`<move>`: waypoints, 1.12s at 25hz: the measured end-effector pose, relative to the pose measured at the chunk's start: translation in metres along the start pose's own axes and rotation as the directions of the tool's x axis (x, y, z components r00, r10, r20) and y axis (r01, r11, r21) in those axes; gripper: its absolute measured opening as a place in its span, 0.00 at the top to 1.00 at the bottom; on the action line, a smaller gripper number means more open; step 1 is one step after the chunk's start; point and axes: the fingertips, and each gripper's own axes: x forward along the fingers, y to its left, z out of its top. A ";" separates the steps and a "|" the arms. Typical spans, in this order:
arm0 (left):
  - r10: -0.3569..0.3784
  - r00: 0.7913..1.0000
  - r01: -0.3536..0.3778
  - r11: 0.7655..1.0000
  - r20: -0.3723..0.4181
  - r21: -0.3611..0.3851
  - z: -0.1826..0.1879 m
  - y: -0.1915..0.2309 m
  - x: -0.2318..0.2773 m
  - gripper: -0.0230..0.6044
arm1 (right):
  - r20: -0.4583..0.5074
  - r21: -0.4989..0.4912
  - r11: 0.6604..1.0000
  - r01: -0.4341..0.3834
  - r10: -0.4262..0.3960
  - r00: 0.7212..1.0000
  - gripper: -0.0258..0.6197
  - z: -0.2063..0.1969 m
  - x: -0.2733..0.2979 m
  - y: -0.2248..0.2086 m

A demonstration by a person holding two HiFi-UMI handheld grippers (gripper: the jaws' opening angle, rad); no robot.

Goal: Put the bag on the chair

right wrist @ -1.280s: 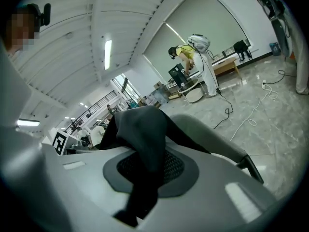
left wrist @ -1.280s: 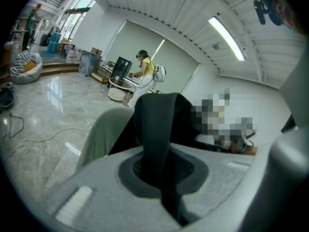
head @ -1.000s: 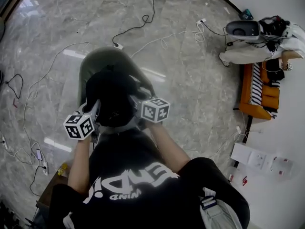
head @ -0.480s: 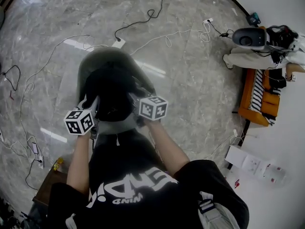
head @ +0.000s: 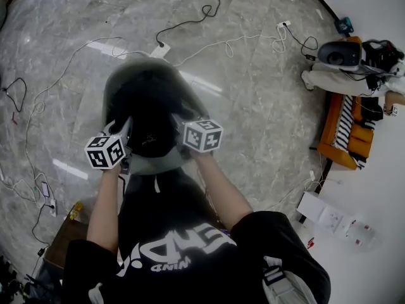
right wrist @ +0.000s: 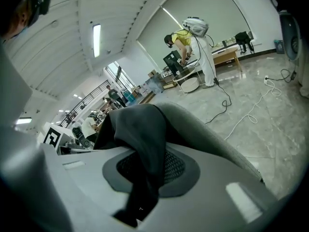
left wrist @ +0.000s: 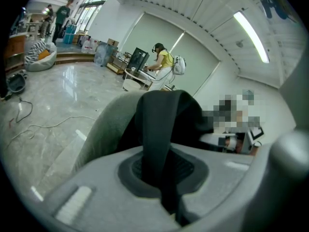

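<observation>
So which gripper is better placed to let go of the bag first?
Probably right: the right gripper pinches a slack fold of the black bag over the grey chair; the left gripper clamps its taut-looking strap.

— Where is the bag (head: 149,122) placed?
— Within the chair (head: 126,84), just near of the chair's back.
— And the grippers?
— The left gripper (head: 125,145) is set at the bag's near left, the right gripper (head: 179,126) at its near right; a strap (left wrist: 154,129) is clamped in each.
— Around the chair?
— Cables (head: 190,24) are spread on the floor (head: 266,94), far and left; a sofa (head: 345,132) is placed well apart, right.
</observation>
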 end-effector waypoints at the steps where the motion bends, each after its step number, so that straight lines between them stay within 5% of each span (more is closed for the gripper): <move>1: 0.003 1.000 -0.003 1.000 -0.002 -0.003 -0.001 0.002 0.003 0.93 | 0.000 -0.002 1.000 0.005 -0.005 1.000 0.87 0.000 0.002 -0.002; 7: 0.028 1.000 -0.028 1.000 -0.002 -0.001 0.001 0.011 0.016 0.87 | -0.014 -0.029 0.999 0.043 -0.044 0.999 0.82 0.002 0.018 -0.013; 17: 0.048 0.999 -0.047 0.998 -0.022 0.049 -0.006 -0.006 0.007 0.49 | -0.017 -0.082 0.993 0.085 -0.086 0.996 0.69 0.002 -0.003 -0.006; 28: 0.080 0.996 -0.078 0.993 -0.028 0.088 -0.004 -0.030 -0.043 0.39 | 0.024 -0.108 0.988 0.114 -0.112 0.993 0.66 0.004 -0.049 0.034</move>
